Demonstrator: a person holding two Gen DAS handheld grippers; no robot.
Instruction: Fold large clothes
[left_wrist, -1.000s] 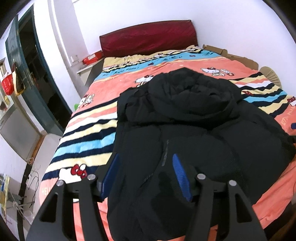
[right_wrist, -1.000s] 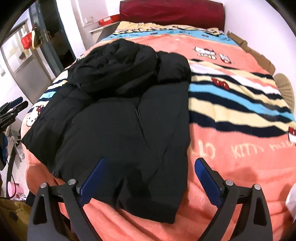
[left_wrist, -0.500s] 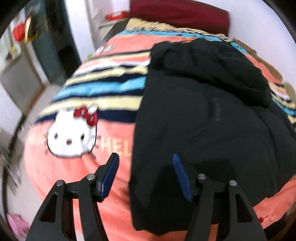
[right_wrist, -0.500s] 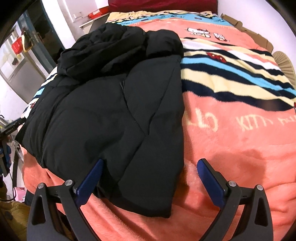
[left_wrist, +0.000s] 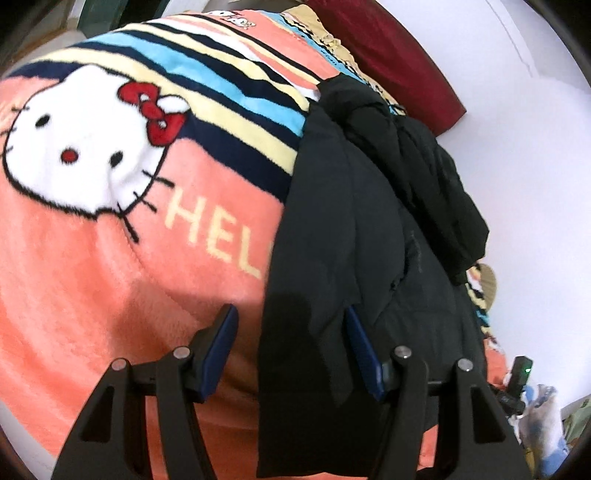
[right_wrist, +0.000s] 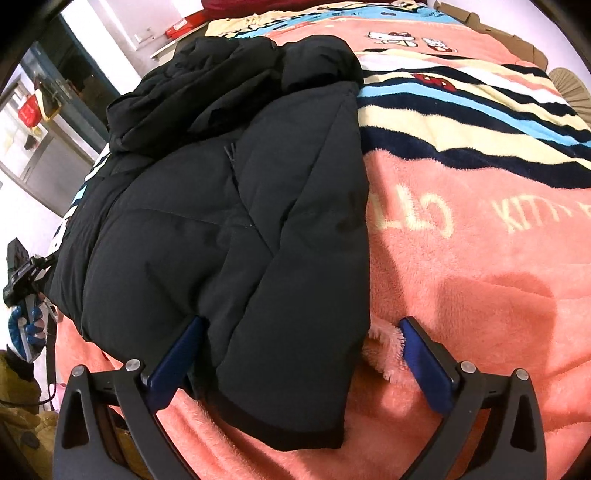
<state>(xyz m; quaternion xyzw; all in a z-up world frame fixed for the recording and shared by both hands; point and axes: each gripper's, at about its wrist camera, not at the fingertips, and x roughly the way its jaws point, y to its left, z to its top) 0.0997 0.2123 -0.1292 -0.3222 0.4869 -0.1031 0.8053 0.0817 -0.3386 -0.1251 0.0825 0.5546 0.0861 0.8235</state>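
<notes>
A black puffer jacket (left_wrist: 354, 236) lies on a pink Hello Kitty blanket (left_wrist: 92, 258) that covers a bed. In the right wrist view the jacket (right_wrist: 229, 221) lies with its hood at the far end and its hem toward me. My left gripper (left_wrist: 290, 339) is open and straddles the jacket's left bottom edge. My right gripper (right_wrist: 303, 350) is open wide, with the jacket's right bottom corner between its blue fingers (right_wrist: 424, 362).
A dark red headboard cushion (left_wrist: 391, 62) is at the far end of the bed. A white wall (left_wrist: 535, 166) runs along the right side. The other gripper's handle (right_wrist: 22, 273) shows at the left edge in the right wrist view, beyond the bed edge.
Both grippers have moved lower and closer to the jacket's hem. The left one swung left to the jacket's side edge; the right one now has the corner between its fingers.
</notes>
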